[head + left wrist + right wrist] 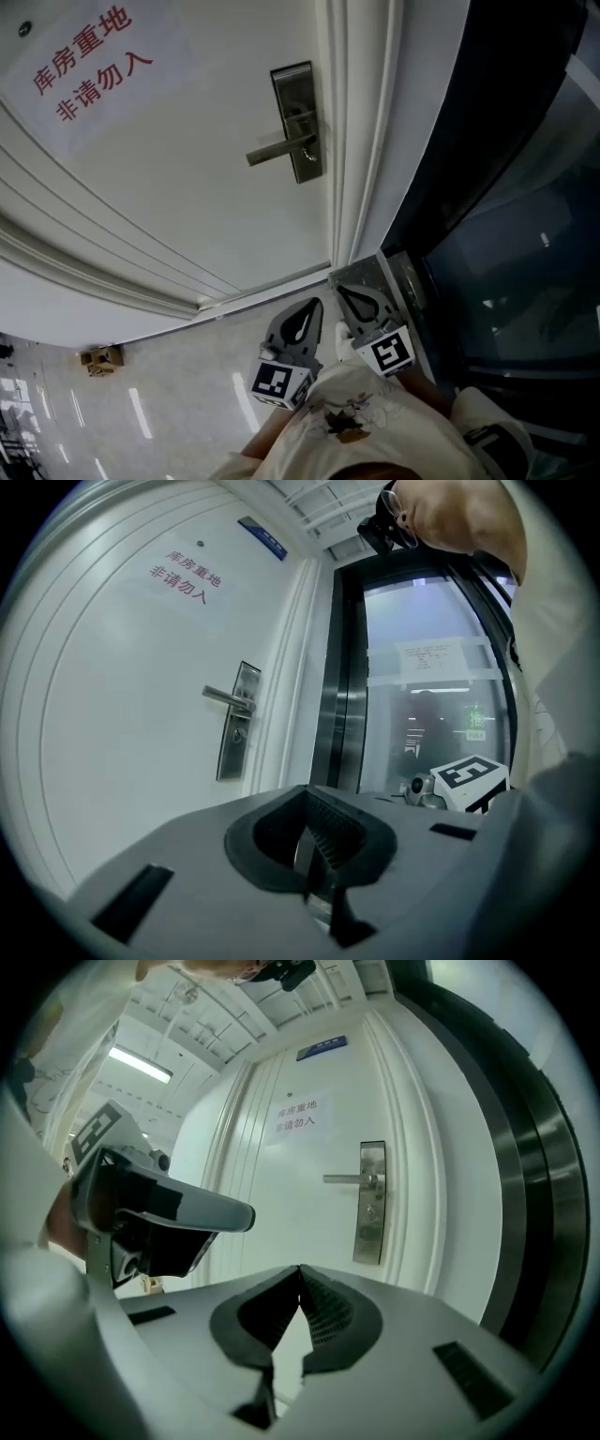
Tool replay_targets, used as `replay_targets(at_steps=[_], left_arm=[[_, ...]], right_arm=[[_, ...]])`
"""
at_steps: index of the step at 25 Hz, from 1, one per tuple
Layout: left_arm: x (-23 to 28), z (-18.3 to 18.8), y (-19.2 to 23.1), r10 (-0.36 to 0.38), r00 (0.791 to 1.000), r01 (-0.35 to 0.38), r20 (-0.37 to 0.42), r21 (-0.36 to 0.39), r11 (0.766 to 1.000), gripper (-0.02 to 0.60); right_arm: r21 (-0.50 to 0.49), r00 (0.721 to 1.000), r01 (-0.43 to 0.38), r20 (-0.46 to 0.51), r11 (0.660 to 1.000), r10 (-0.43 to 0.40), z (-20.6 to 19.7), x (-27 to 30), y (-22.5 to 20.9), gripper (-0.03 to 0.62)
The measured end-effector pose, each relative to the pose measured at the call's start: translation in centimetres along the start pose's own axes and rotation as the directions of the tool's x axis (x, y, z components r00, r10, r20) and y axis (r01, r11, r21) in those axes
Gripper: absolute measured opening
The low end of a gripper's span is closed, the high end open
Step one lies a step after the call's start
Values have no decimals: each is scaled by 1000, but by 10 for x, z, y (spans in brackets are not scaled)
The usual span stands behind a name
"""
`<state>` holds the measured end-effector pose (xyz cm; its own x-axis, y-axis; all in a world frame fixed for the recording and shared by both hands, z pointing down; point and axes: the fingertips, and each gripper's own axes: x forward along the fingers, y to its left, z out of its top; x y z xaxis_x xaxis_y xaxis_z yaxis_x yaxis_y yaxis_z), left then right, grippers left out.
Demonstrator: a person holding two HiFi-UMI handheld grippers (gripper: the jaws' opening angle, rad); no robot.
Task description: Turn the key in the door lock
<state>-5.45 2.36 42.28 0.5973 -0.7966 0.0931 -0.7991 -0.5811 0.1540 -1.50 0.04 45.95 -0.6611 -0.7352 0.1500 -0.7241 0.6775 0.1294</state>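
The approach is judged to be in hand: the left gripper (302, 321) and right gripper (359, 302) are held low, jaws pressed together on nothing, well apart from the lock plate (297, 122) on the door (169, 187). No key can be made out there. One gripper must be raised and opened first.

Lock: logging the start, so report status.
Left gripper and right gripper shut, empty, short of door. Lock untouched, no key visible. Nothing in the way.

Left claw (316, 304), right claw (342, 291) well below lock (298, 122)
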Motion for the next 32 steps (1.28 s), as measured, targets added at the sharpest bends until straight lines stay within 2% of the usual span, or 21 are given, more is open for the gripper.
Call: replay_targets(at_steps=[2, 8, 13, 16, 19, 23, 29, 32], left_arm=[[24, 14, 10, -2, 1000, 2, 16, 15, 1000, 3], [71, 25, 47, 59, 998, -58, 37, -14, 998, 3], [94, 24, 59, 42, 999, -41, 14, -36, 998, 3], [105, 31, 66, 25, 1000, -25, 13, -26, 999, 3], [108, 39, 76, 24, 999, -23, 25, -7, 1000, 3], [108, 40, 90, 35, 999, -35, 20, -7, 999, 3], [107, 34, 111, 48, 999, -48, 5, -12, 999, 3], [108, 41, 116, 49, 999, -49, 20, 9, 999, 3]], right_arm=[[-22, 999, 17, 27, 1000, -17, 13, 17, -28, 6], [-107, 991, 98, 99, 989, -87, 44, 70, -95, 7], [-138, 976, 139, 189, 981, -112, 89, 105, -121, 8], [-177, 961, 192, 231, 965, -149, 109, 123, -132, 27], [-213, 961, 220, 214, 952, -174, 114, 141, -140, 87], [-242, 960, 254, 180, 936, -214, 112, 157, -149, 89], [-241, 959, 272, 151, 932, -240, 109, 178, -160, 89], [-284, 959, 278, 145, 918, -245, 116, 186, -161, 89]])
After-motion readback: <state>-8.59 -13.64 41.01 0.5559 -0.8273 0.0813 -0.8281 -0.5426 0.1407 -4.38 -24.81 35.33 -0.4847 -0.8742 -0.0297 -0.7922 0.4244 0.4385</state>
